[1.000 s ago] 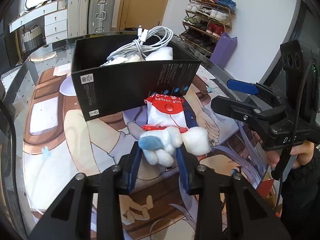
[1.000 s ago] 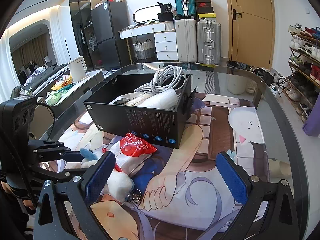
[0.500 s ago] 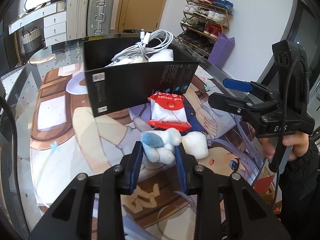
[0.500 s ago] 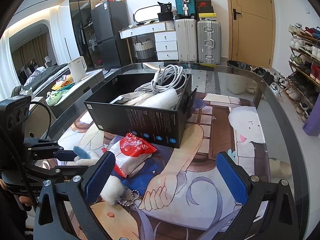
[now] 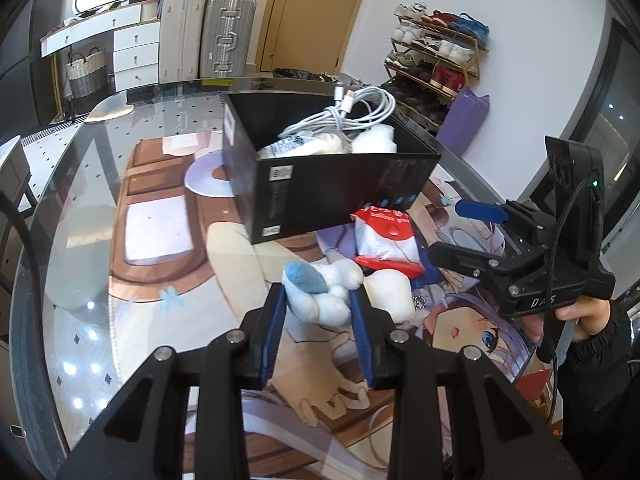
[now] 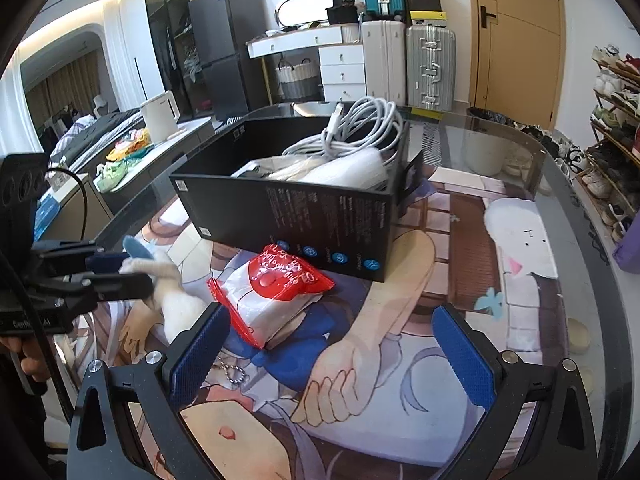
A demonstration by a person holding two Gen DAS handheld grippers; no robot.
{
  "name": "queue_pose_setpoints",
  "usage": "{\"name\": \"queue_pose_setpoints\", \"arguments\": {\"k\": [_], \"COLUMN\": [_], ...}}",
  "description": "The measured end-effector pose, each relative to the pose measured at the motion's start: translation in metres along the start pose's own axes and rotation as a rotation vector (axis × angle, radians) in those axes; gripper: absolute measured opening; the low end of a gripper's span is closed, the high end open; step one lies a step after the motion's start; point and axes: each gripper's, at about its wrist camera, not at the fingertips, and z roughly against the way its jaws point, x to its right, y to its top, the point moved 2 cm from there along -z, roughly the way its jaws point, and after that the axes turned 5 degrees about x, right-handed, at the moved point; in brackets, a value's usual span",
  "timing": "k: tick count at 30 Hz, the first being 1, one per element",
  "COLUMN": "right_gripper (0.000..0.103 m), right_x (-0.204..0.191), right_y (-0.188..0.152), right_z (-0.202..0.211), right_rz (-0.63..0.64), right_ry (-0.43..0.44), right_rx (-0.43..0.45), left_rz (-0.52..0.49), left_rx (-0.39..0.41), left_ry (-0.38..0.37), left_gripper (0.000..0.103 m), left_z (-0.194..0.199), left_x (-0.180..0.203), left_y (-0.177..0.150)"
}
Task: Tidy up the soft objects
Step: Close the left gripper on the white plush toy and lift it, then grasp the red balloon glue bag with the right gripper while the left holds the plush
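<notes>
White fluffy plush toy with a blue ear (image 5: 324, 292) has risen off the printed mat (image 5: 168, 264), clamped by the left gripper (image 5: 320, 312). Right gripper (image 6: 332, 344) stays spread, empty. Next: transfer to the black cardboard box (image 5: 336, 196).

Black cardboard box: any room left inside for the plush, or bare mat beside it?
The black cardboard box is crowded at its right end: coiled white cable over white packets. Its left end looks emptier. Bare printed mat lies left of the box. In front, the red-and-white balloon-glue bag crowds the white-and-blue plush toy in the left gripper.

Black box (image 5: 332, 192) wall beyond red-white packet (image 5: 384, 236)
</notes>
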Motion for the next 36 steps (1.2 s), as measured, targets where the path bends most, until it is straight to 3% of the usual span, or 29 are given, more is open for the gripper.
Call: {"name": "queue_pose_setpoints", "arguments": {"k": [15,31,34,36], "right_gripper": [0.102,0.102,0.099,0.09], "right_x": [-0.027,-0.046,-0.053,-0.053], "right_y": [0.002,0.011,0.012,0.012], "right_z": [-0.035,-0.059,-0.059,-0.058], "right_rz": [0.109,0.135,0.143,0.148], "right_ry": [0.038,0.034,0.048,0.051], "right_rx": [-0.128,-0.168,-0.165,-0.158], "left_rz": [0.047,0.058,0.06,0.063], "left_rx": [-0.017,-0.031,-0.032,-0.031], "left_ry": [0.022,0.027,0.025,0.023], "left_gripper": [0.031,0.031,0.031,0.031], "left_z": [-0.002,-0.008,-0.008,-0.008], "left_x": [-0.031,-0.036,-0.036,-0.036], "left_y": [-0.001,-0.006,-0.006,-0.006]}}
